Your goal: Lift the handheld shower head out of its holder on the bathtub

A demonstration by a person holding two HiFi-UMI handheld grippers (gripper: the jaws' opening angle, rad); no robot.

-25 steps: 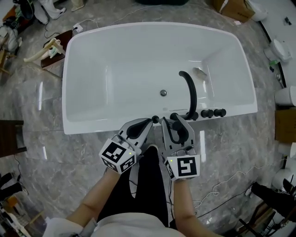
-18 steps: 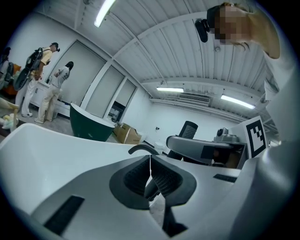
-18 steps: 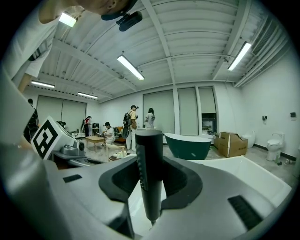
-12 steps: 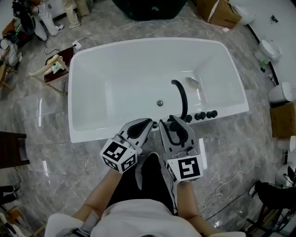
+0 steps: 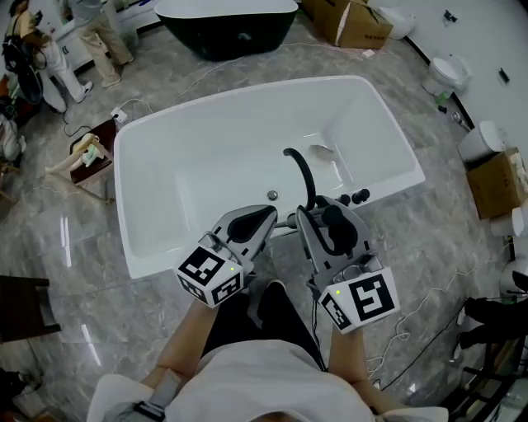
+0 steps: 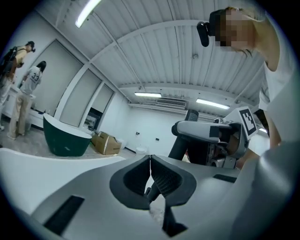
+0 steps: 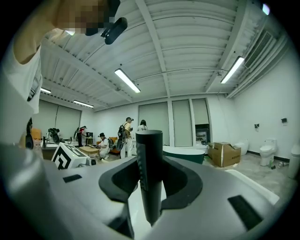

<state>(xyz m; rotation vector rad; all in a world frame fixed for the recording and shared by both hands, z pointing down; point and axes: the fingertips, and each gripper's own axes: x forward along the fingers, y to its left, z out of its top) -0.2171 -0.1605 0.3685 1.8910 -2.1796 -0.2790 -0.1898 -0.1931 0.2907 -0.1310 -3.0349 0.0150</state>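
Over the bathtub's near rim: left gripper (image 5: 266, 216) and right gripper (image 5: 328, 211) are side by side and close together, with their marker cubes toward the person.
Right gripper: jaws are clamped on the black cylindrical handheld shower head (image 7: 149, 154), which stands upright between the dark pads with its flat top above them.
Shower head's place: it is in the right gripper's grip, just beside the base of the black curved spout (image 5: 302, 175). Whether its lower end is clear of the holder cannot be told.
Left gripper: jaws are together with their tips touching, and nothing is gripped between them.
Bathtub: a white freestanding tub (image 5: 214, 157) on a grey marble floor (image 5: 66, 231).
Rim fittings: black round knobs (image 5: 360, 196) sit to the right of the spout.
Far side: a dark tub with a white rim (image 5: 227, 29), and near it an open brown cardboard box (image 5: 346, 25).
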